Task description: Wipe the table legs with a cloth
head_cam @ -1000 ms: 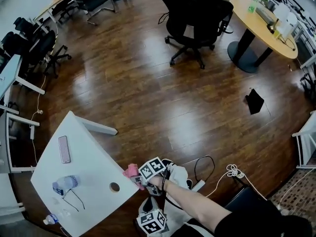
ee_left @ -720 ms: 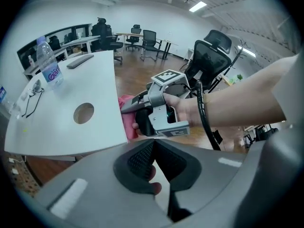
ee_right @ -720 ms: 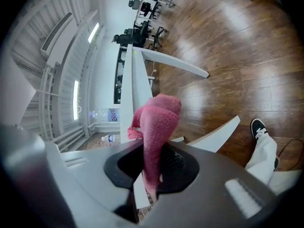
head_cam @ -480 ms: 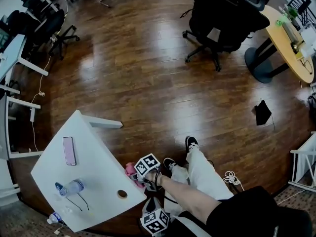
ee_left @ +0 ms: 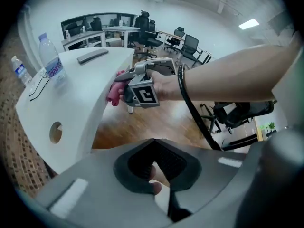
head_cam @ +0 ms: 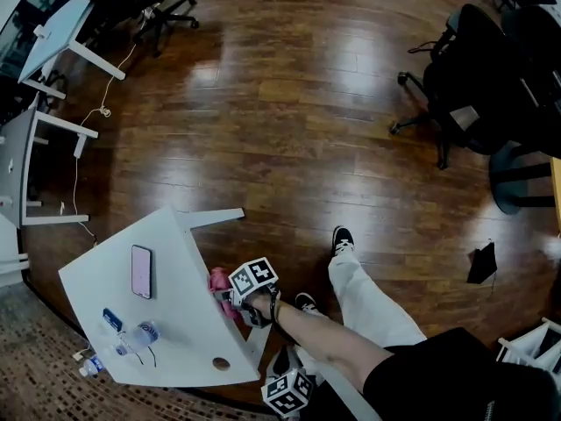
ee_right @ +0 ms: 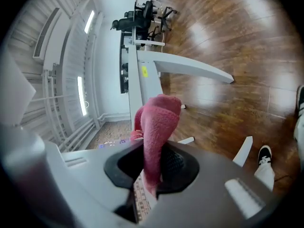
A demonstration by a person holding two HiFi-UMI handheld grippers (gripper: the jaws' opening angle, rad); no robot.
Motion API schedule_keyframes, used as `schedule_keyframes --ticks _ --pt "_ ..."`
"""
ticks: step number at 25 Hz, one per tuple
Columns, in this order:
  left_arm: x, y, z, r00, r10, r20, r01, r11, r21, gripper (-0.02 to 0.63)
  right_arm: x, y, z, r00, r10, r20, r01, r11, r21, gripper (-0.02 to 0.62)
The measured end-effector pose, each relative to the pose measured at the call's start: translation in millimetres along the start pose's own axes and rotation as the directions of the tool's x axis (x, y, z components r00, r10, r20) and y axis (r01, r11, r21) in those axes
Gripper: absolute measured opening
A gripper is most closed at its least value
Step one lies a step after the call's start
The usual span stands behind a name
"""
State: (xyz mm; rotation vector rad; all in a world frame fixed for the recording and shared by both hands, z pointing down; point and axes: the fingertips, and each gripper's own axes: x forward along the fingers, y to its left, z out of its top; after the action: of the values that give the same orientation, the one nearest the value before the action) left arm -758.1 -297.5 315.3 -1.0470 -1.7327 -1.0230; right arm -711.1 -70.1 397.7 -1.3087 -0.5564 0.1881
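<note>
Item: right gripper (head_cam: 230,293), marker cube uppermost, at lower centre of the head view, on the person's outstretched forearm; jaws clamped on a pink cloth (head_cam: 217,282), which stands folded and upright between the pads in the right gripper view (ee_right: 156,127). Cloth position: against the right-hand edge of the white table (head_cam: 105,296), just below the tabletop's upper corner; in the left gripper view the cloth (ee_left: 113,92) shows pressed to that rim at centre left. Table leg (head_cam: 213,218): white floor bar running from the table's upper corner toward frame centre, near the cloth but apart from it; seen lying across the wooden floor (head_cam: 307,130) at upper centre of the right gripper view (ee_right: 190,69). Left gripper (ee_left: 153,141): bottom centre of its own view, jaw tips drawn together, nothing gripped, clear of the table. On the tabletop: phone (head_cam: 141,271), water bottle (head_cam: 140,334), round cable hole (head_cam: 221,364). Also present: a second bottle (head_cam: 90,367) beside the table's lower-left edge, the person's shoe (head_cam: 342,238) right of centre, office chairs (head_cam: 473,95) at upper right.
</note>
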Motion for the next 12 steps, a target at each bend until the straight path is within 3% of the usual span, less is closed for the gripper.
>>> schedule_keyframes --ticks 5,12 --pt "20 -50 80 0.993 0.005 0.119 -0.004 1.0 -0.015 -0.003 3 18 79 0.998 -0.005 -0.06 0.001 0.998 -0.06 0.049" --pt "54 -53 198 0.978 -0.002 0.21 0.013 0.999 -0.049 -0.003 6 49 186 0.999 0.035 0.015 -0.034 0.997 -0.071 0.049"
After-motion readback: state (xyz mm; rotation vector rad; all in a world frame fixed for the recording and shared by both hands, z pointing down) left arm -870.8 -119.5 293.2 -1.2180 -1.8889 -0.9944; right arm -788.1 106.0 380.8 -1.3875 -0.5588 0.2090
